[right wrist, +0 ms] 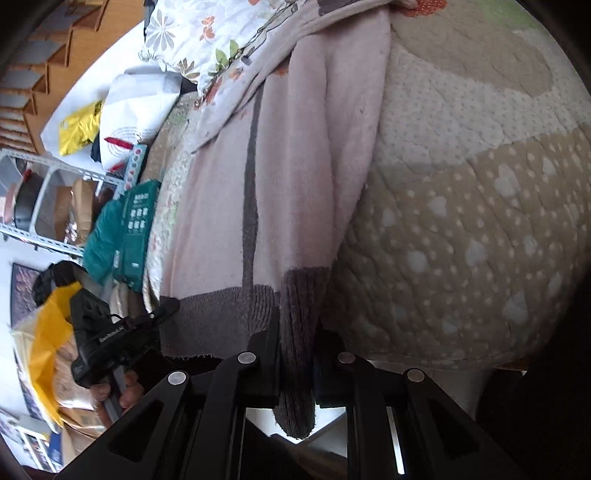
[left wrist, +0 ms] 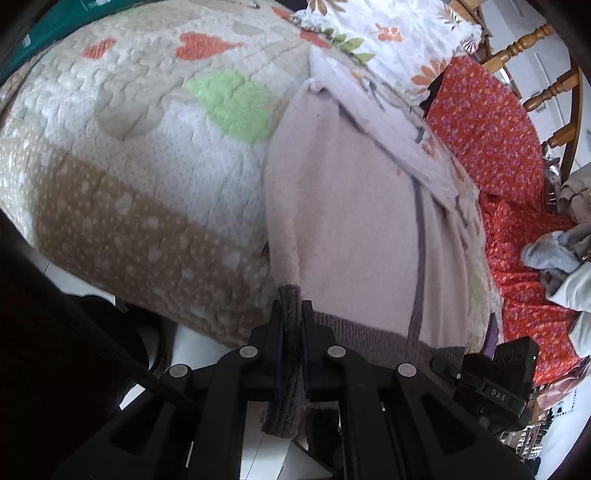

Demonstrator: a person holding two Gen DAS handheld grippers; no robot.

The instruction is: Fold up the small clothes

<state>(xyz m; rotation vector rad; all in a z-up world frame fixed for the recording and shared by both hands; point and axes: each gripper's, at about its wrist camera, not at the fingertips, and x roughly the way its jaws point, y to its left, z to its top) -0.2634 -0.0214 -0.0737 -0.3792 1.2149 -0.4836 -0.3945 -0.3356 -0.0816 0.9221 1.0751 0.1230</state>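
The pink sweater point(left wrist: 354, 221) was spread on the quilt point(left wrist: 129, 166), its length running straight ahead from both claws. Its grey hem point(right wrist: 221, 317) was clamped at opposite corners by the left gripper point(left wrist: 291, 314) and right gripper point(right wrist: 297, 332).

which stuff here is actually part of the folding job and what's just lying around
Part of the job:
- pink sweater spread on the quilt, its grey ribbed hem at the near edge
- left tongs and right tongs, each clamped on a hem corner

Just lying about:
- floral pillow
- red flowered cloth
- grey clothes heap
- teal box
- yellow bag
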